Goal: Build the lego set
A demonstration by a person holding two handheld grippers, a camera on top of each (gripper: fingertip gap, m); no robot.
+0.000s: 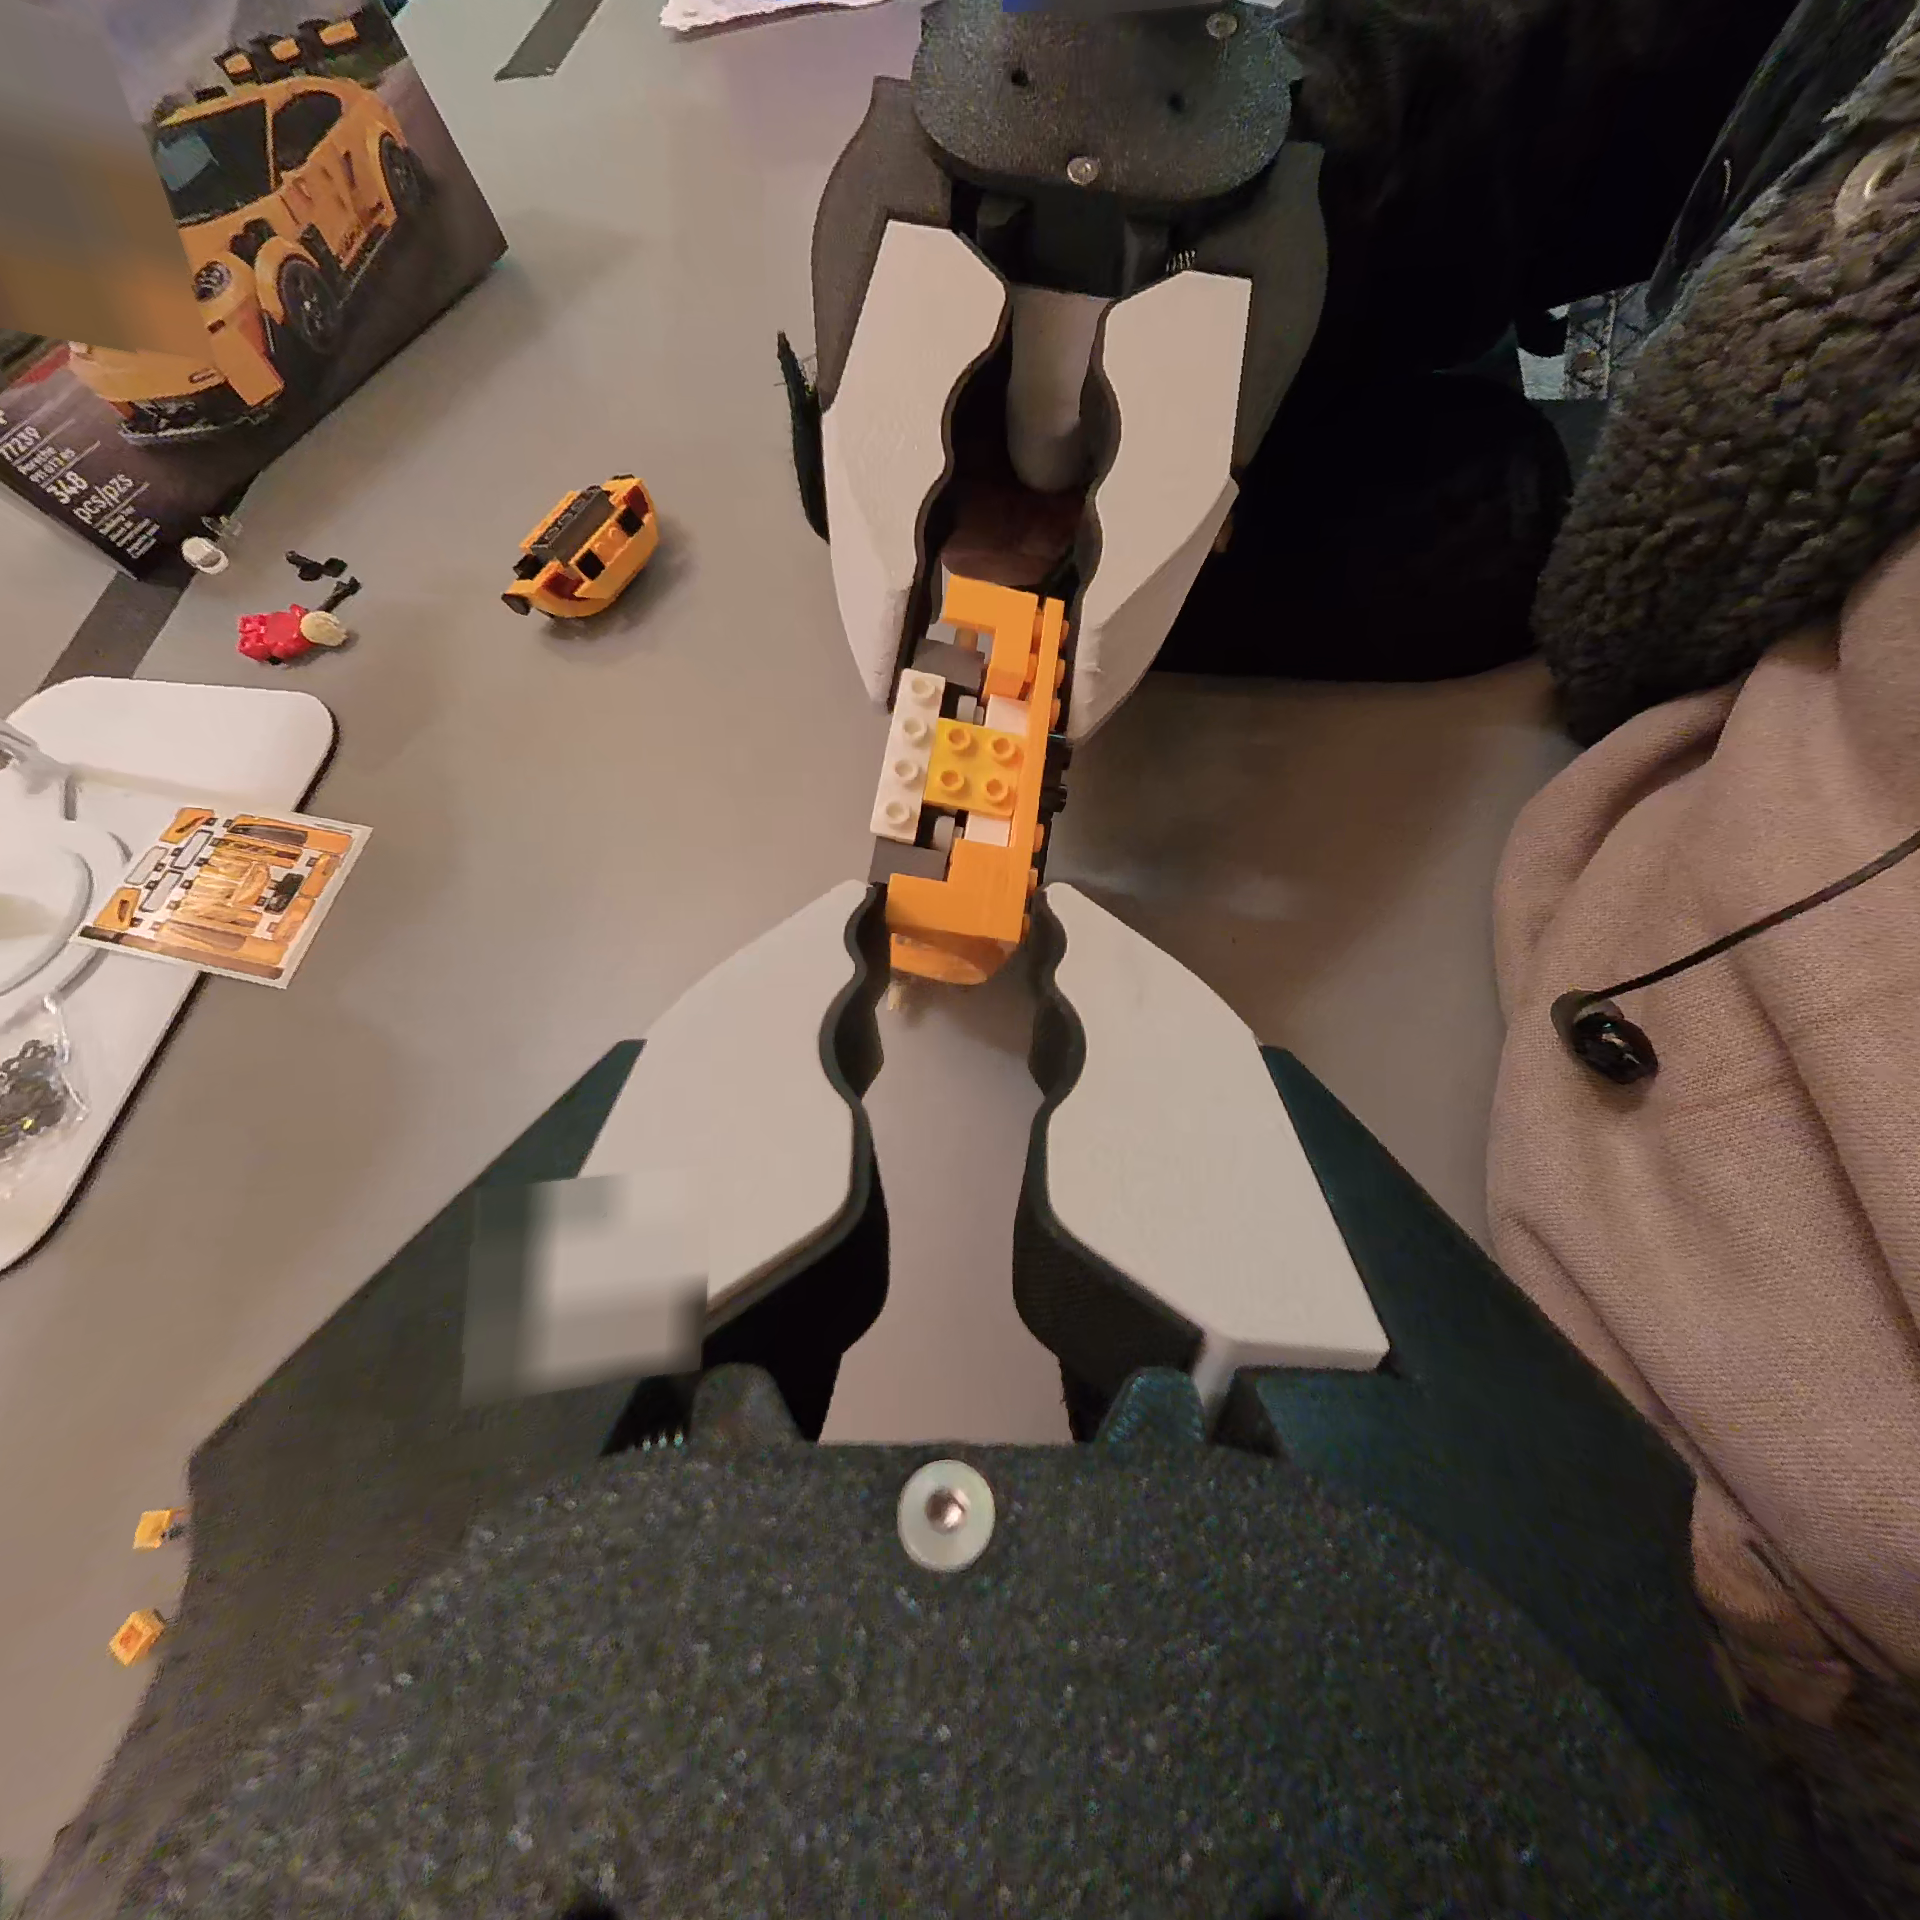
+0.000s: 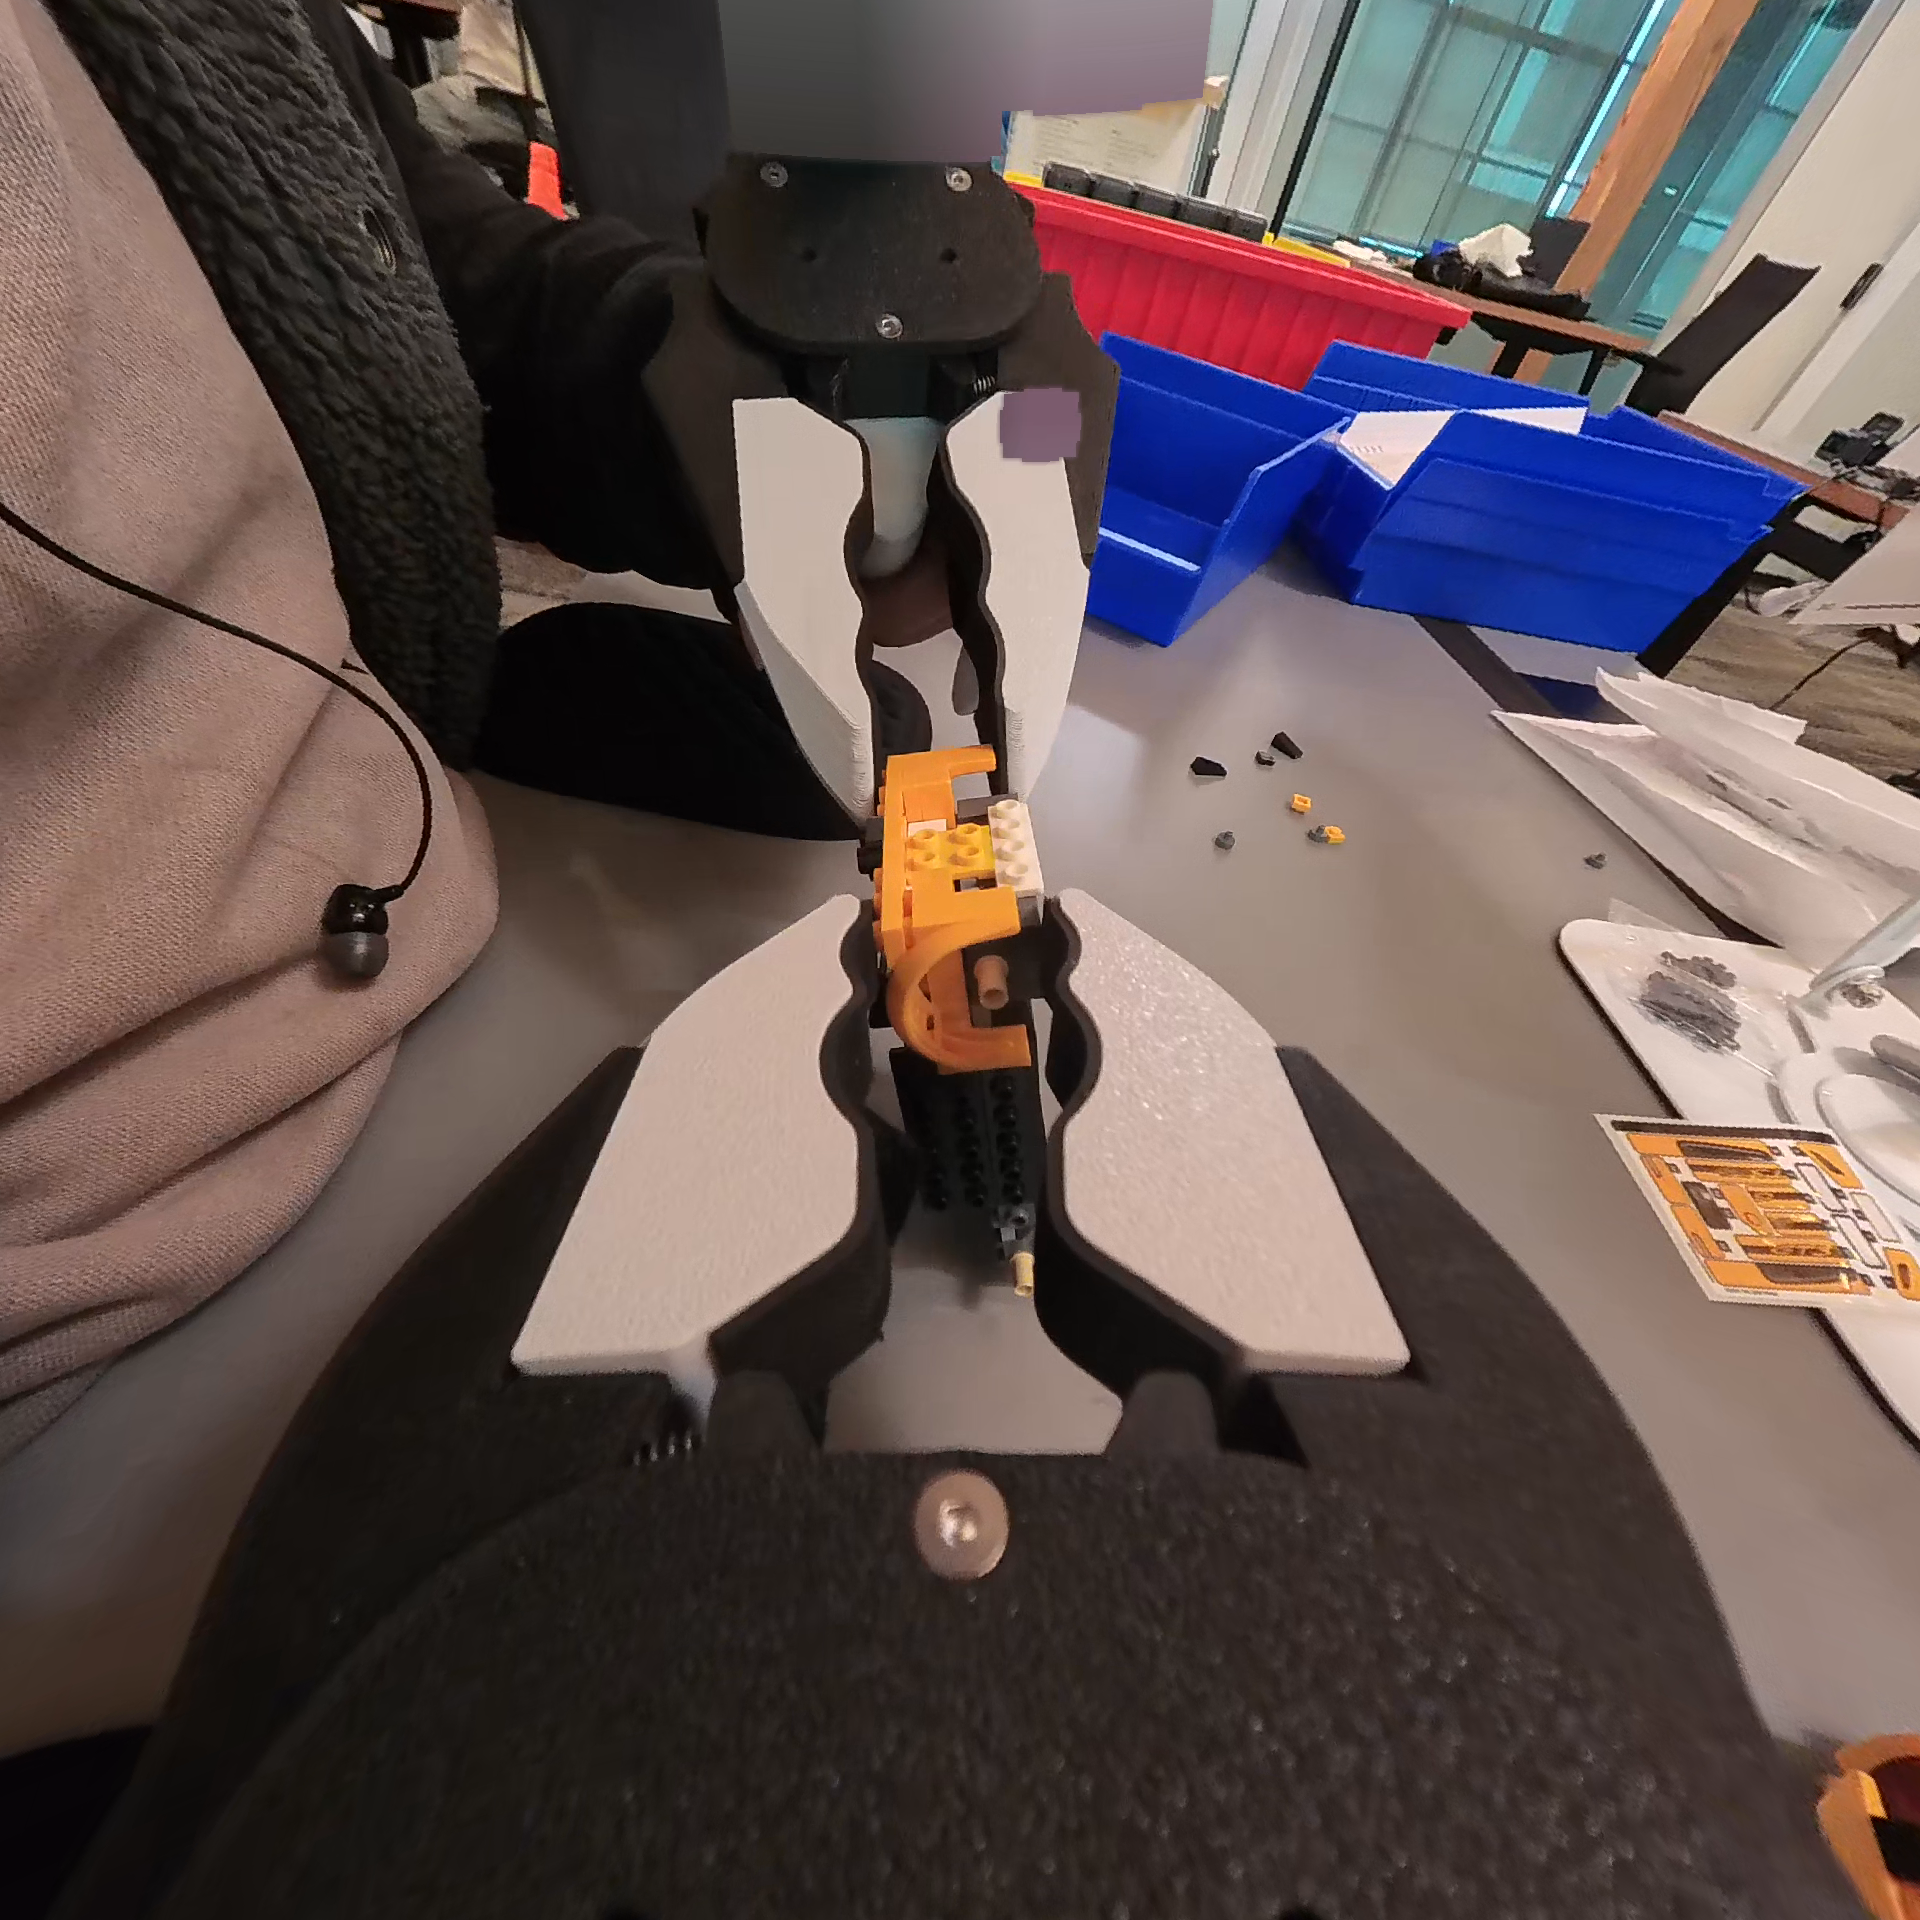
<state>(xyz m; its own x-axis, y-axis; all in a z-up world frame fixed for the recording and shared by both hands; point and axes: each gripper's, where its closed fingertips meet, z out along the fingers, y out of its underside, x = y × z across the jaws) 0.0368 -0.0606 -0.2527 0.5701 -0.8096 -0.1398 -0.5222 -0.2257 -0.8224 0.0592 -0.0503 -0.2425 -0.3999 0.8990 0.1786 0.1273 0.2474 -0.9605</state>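
A part-built orange, white and black lego car body [image 1: 971, 790] hangs above the grey table [image 1: 582, 1039], held between my two grippers, which face each other. My left gripper [image 1: 956, 914] is shut on its near end. My right gripper [image 1: 987, 675] comes from the far side and is shut on the other end. In the right wrist view the car body [image 2: 956, 935] runs between my right gripper's [image 2: 956, 925] fingers, its black studded chassis [image 2: 966, 1143] reaching back toward the palm. The left gripper [image 2: 940, 774] pinches the orange far end there.
A set box [image 1: 260, 260], a small orange sub-build [image 1: 587, 551], a red figure part [image 1: 275, 634] and a sticker sheet [image 1: 223, 894] lie to the left. Loose small pieces [image 2: 1278, 800], blue bins [image 2: 1507, 499] and papers [image 2: 1714, 800] are on the right. A person's beige sleeve [image 1: 1714, 1039] is close by. Less than 4 cm separates the two grippers' tips.
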